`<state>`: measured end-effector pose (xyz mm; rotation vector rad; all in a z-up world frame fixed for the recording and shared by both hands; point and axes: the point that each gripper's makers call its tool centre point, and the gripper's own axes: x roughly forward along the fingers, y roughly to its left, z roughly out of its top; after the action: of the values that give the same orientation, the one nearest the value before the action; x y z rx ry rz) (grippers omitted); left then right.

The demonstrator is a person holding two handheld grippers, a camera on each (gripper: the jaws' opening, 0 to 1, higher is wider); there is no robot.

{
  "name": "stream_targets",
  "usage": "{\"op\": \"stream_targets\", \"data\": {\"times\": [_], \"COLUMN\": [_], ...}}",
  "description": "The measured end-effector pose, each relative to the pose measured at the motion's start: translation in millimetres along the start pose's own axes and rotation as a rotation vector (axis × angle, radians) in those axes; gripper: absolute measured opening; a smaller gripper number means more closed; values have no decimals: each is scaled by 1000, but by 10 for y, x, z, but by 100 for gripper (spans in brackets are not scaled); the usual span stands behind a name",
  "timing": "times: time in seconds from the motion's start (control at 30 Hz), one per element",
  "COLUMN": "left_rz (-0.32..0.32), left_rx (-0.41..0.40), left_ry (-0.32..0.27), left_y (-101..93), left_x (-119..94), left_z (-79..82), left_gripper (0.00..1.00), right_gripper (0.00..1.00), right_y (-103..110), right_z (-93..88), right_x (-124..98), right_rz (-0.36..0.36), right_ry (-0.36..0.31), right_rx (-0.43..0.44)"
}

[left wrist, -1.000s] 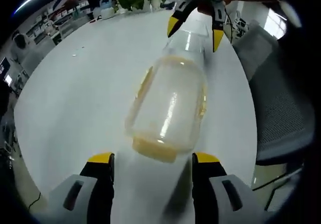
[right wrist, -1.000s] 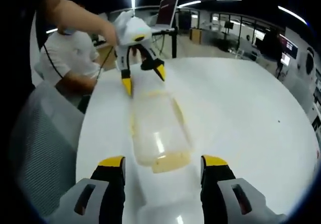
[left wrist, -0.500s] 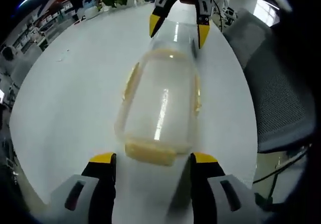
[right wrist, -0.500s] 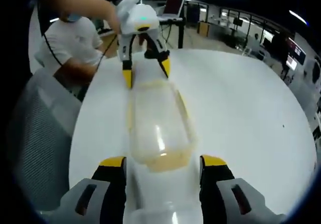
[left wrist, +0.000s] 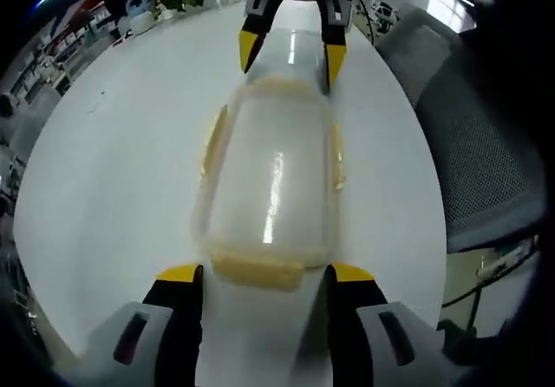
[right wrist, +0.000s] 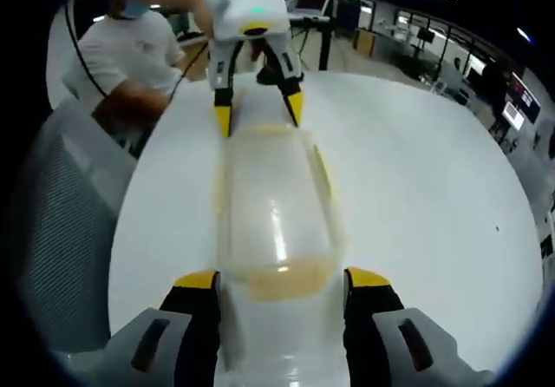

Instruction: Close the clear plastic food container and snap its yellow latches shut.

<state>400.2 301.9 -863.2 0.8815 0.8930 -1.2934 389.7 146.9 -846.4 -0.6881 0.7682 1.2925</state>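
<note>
The clear container [left wrist: 267,179] lies on the white surface [left wrist: 113,153] near the edge by the mesh chair [left wrist: 473,135], its long axis running straight from one pair of tongs to the other, a yellow latch [left wrist: 257,270] at each short end. Both tongs have drawn closer to those ends than a second ago. The left tongs [left wrist: 260,274] and right tongs [right wrist: 282,278] stand spread, level, facing each other, gripping nothing.

On the white table [left wrist: 113,161], the clear container [left wrist: 269,179] lies between the left tongs [left wrist: 260,274] and right tongs [left wrist: 286,55], both spread apart.
</note>
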Motion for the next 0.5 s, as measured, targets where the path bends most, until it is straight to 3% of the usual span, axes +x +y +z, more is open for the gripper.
{"op": "stream_targets", "data": {"times": [0.5], "left_rz": [-29], "left_rx": [4], "left_ry": [13], "left_y": [-1], "left_x": [13], "left_z": [-1], "left_gripper": [57], "right_gripper": [46], "right_y": [5], "right_z": [-132], "right_x": [72], "right_rz": [32], "right_ry": [113], "right_rx": [-88]}}
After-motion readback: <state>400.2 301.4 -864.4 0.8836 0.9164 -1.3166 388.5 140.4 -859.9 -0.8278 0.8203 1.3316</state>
